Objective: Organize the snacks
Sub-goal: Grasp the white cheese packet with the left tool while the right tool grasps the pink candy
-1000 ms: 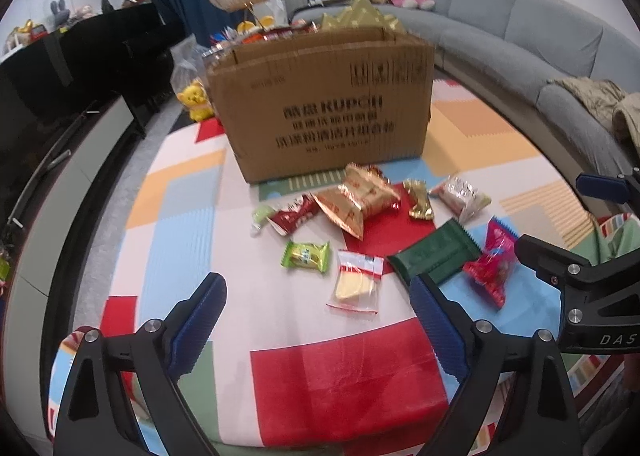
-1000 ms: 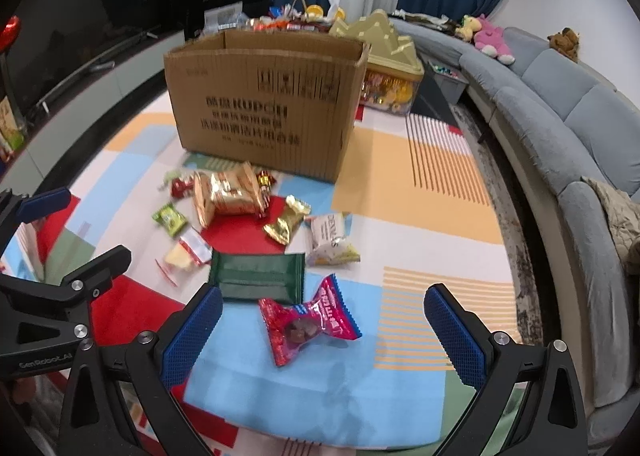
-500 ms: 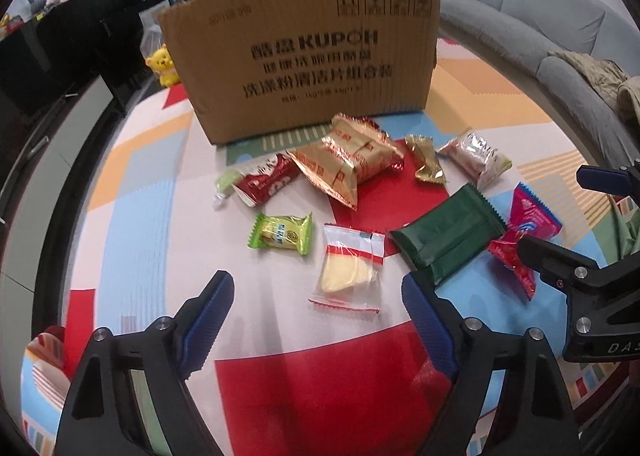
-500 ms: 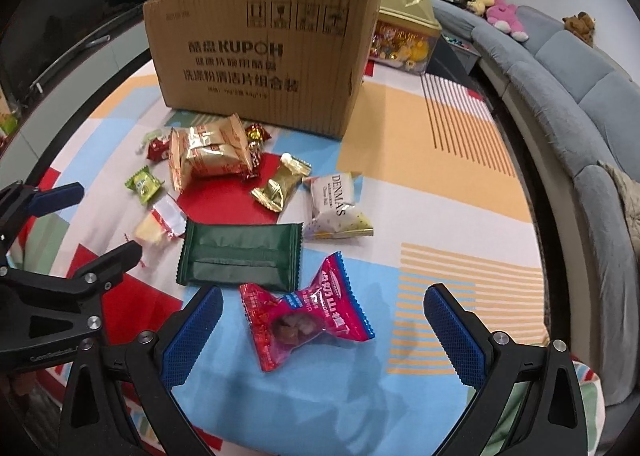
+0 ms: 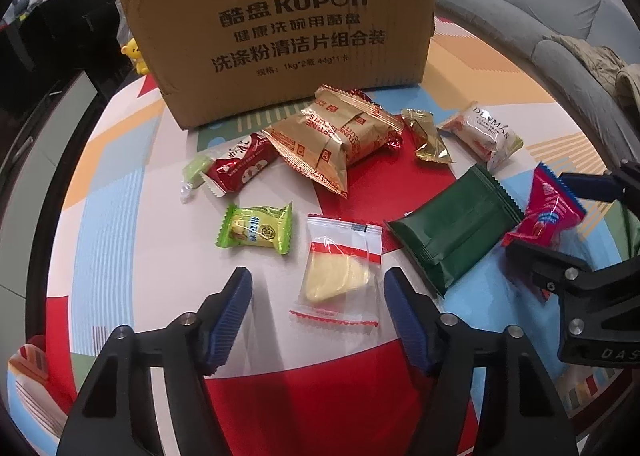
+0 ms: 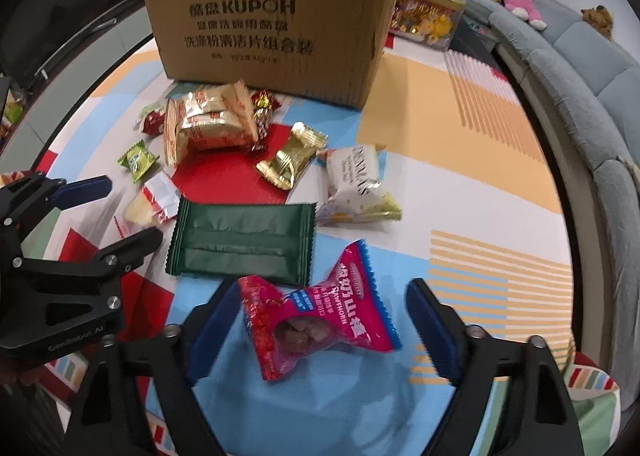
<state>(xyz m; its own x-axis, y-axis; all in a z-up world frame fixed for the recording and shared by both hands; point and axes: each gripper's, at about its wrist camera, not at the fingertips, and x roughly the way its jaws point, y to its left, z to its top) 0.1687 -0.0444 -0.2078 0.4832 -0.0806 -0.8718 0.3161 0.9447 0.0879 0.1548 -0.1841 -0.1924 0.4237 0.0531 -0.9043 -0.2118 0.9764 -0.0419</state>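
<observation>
Several snack packets lie on a coloured mat in front of a cardboard box [image 5: 280,27]. My left gripper [image 5: 318,298] is open, its jaws either side of a clear packet with a yellow wedge [image 5: 338,270]. My right gripper [image 6: 320,316] is open around a red hawthorn candy packet [image 6: 316,320]. A dark green packet [image 5: 456,234] lies between the two; it shows in the right wrist view [image 6: 244,242] too. A green candy [image 5: 256,230], gold packets [image 5: 332,139] and a white packet [image 5: 482,133] lie nearer the box.
The box [image 6: 272,19] stands upright behind the snacks. A grey sofa [image 6: 580,67] curves along the right. A yellow house-shaped tin [image 6: 428,11] sits behind the box. A black cabinet [image 5: 48,51] stands at the left.
Both grippers have moved forward and down toward the mat. The left now straddles the clear packet and the right straddles the red packet. Both jaws have narrowed somewhat.
</observation>
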